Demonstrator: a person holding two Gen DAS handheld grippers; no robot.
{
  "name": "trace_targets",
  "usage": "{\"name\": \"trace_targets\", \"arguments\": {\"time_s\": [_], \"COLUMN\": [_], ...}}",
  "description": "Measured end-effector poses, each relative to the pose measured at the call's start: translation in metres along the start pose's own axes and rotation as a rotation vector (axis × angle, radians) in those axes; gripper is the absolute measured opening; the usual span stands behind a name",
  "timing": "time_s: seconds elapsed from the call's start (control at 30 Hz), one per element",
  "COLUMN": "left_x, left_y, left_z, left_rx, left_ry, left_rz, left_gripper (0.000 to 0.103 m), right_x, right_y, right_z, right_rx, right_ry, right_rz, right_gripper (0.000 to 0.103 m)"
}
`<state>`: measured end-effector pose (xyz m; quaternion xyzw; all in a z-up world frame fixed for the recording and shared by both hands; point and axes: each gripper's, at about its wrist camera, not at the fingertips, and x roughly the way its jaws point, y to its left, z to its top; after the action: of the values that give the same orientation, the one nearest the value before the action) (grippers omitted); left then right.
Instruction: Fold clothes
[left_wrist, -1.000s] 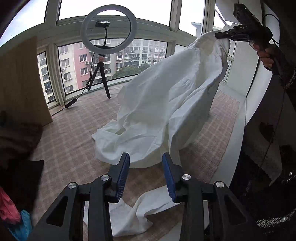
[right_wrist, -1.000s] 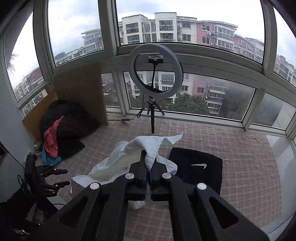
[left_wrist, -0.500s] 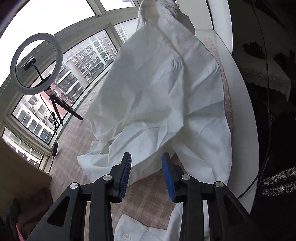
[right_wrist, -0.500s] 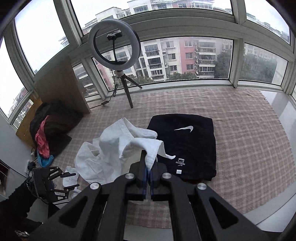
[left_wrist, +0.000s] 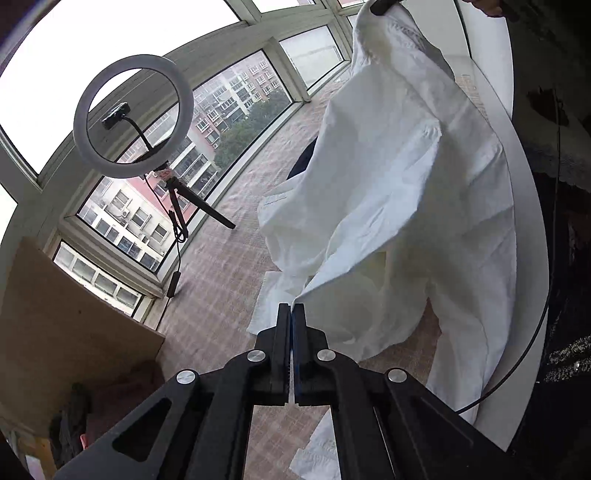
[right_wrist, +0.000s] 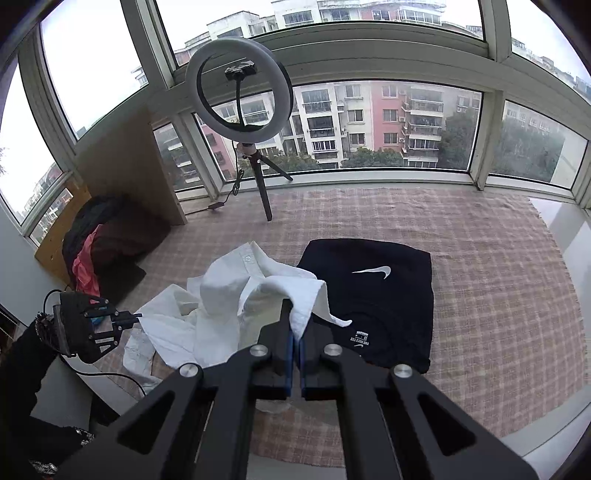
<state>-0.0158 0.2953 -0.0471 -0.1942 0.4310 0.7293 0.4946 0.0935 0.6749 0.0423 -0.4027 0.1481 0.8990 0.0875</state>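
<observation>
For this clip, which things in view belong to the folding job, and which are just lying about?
In the job:
- white shirt, lifted off the checked cloth
- right gripper, shut on the shirt
- left gripper, shut at the shirt's edge
- folded black shirt, laid flat

Lying about:
- ring light on a tripod
- dark clothes pile
- wooden board

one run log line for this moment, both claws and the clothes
left claw: shut on white shirt edge | right claw: shut on white shirt, lifted | black shirt: folded flat on checked cloth
</observation>
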Motion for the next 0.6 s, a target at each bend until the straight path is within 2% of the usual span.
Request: {"name": "trace_targets", "arguments": {"time_s": [0.07,0.17,0.3,0.37,0.47,0.6], "left_x": [-0.031,-0.047,0.005,0.029,0.042,0.022], "left_y": [-0.001,-0.033,-0.097,-0.13,-0.151,-0.126], "left_z": [-0.003,-0.014,-0.03,-0.036,-0.043,-0.052], "left_rx": [-0.041,-0.089,-0.198,-0.22,-0.249,-0.346], "left_ry": [-0.022,-0.024,0.039,0.077,0.101,0.073], "left_rz": [0.042,-0.025,-0.267,-0.332,-0.354,-0.336], "left_gripper": [0.0,0.0,0.0,0.0,0.0,0.0], "right_x": [0.002,0.008,0.014,0.015,0.015,0.013], "right_y": [-0.003,-0.005,-0.004,-0.004,-0.007,-0.017], "right_z": [0.007,0.017,0.024,0.026,0.026,0.027], "right_rx": [-0.001,-0.016,-0.036,-0.04,-0.044,-0.023], "right_ry": [-0.005,-0.005,0.0,0.007,0.017,0.019], "right_rz": [0.011,0.026,0.051,0.058,0.05,0.048], "right_gripper": [0.002,0.002,0.002,0.002,0.002,0.002]}}
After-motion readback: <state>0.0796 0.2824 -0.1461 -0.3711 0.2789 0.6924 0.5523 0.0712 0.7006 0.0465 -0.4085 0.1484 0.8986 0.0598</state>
